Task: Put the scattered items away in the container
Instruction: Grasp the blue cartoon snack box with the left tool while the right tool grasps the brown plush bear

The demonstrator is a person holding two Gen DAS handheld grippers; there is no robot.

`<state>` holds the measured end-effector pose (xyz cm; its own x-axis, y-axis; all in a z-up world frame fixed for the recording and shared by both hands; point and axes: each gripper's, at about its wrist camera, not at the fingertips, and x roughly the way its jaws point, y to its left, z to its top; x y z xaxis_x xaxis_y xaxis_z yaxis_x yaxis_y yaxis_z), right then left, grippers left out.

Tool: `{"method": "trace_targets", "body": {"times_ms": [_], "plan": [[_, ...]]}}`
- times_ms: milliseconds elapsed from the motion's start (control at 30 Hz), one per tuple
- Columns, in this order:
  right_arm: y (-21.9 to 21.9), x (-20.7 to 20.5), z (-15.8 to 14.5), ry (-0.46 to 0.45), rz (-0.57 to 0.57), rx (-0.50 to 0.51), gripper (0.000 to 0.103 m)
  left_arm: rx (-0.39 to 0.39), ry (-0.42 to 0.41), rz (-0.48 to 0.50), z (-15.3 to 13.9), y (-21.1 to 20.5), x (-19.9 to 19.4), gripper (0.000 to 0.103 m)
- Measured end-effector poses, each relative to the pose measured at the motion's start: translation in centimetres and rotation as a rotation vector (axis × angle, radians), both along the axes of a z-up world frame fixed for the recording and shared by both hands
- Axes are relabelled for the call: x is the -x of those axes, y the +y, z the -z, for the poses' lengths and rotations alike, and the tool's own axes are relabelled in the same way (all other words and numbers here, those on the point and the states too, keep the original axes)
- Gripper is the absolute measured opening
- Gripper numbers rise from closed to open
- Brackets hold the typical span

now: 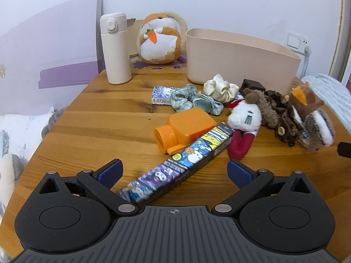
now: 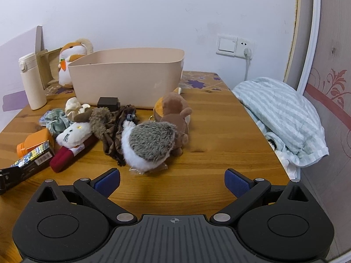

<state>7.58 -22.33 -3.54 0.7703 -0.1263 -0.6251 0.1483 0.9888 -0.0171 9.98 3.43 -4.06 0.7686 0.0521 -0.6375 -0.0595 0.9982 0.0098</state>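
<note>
We note the wooden table [image 1: 98, 118] bearing the beige container [image 2: 122, 81] at the rear, scattered items lying just in front: hedgehog plush [image 2: 147, 146], cartoon-printed box [image 1: 175, 164], orange bottle [image 1: 186, 127]. Left gripper [image 1: 174, 173] and right gripper [image 2: 172, 180] both spread wide, grasping nothing.

Left gripper [image 1: 173, 173] and right gripper [image 2: 172, 180], identical in build: a matte black body with a ribbed grey central plate bearing a small crosshair mark, two round black housings with recessed discs, angled black linkage arms joined by silver rivets, triangular cut-outs at the outer corners, and textured blue pads [image 1: 110, 171] facing inward on the fingers.
</note>
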Motion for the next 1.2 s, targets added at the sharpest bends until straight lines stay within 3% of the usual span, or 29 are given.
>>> {"method": "trace_targets", "body": {"times_ms": [500, 1033, 1200], "plan": [[-2.2, -5.5, -1.4, -0.079, 0.068, 0.031, 0.102, 0.032, 0.057, 0.016, 2.1, 1.2, -3.1, 0.103], [-3.4, -13.3, 1.0, 0.063, -0.012, 0.082, 0.098, 0.036, 0.087, 0.048, 3.0, 0.7, -5.8, 0.102], [-3.9, -15.3, 2.0, 0.109, -0.028, 0.047, 0.095, 0.008, 0.087, 0.069, 3.1, -0.1, -6.3, 0.094]]}}
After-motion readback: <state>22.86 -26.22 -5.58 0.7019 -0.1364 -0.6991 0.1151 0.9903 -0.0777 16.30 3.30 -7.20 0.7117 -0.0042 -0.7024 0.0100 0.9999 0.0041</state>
